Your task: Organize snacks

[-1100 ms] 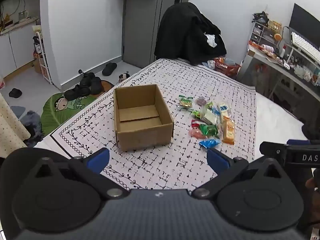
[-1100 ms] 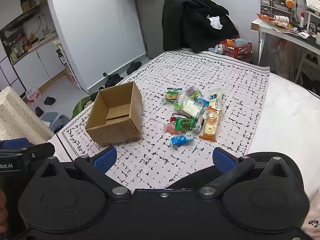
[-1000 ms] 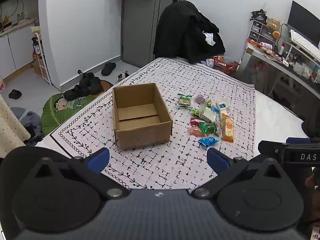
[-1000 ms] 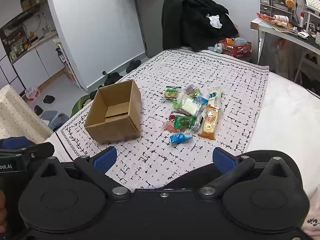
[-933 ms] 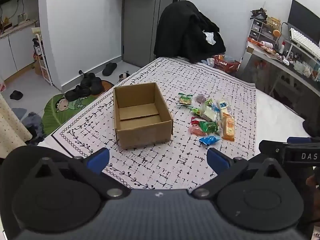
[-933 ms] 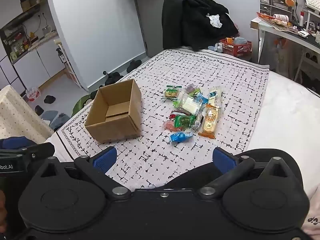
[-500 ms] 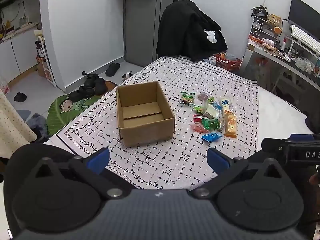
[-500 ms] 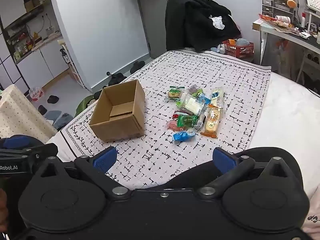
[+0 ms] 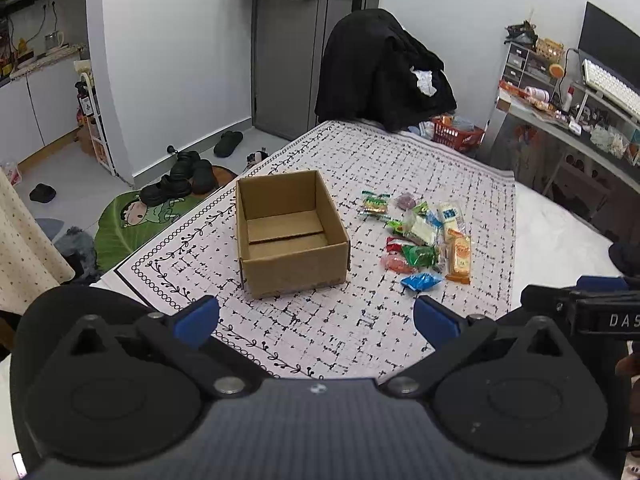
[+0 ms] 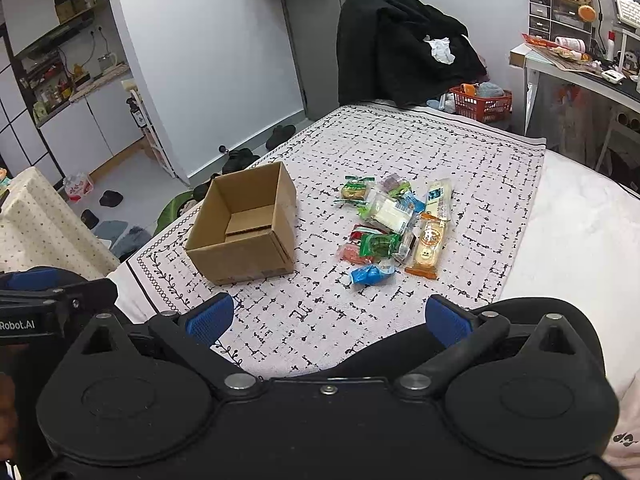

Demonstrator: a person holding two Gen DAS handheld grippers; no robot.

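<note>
Task not begun. Cardboard box (image 9: 290, 236) empty, ahead-left of right gripper (image 10: 328, 318). Snack pile (image 10: 394, 224) (all packets loose on cloth) ahead, just right of box. Left gripper (image 9: 316, 314) and right both spread wide, holding nothing. Everything left to pack.

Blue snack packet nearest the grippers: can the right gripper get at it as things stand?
Probably yes. The right gripper is open, the blue snack packet lies alone at the pile's near edge, and only bare patterned cloth lies between.

One cardboard box (image 9: 291, 236) — roughly ten snack packets (image 9: 418, 236) — two tools.
</note>
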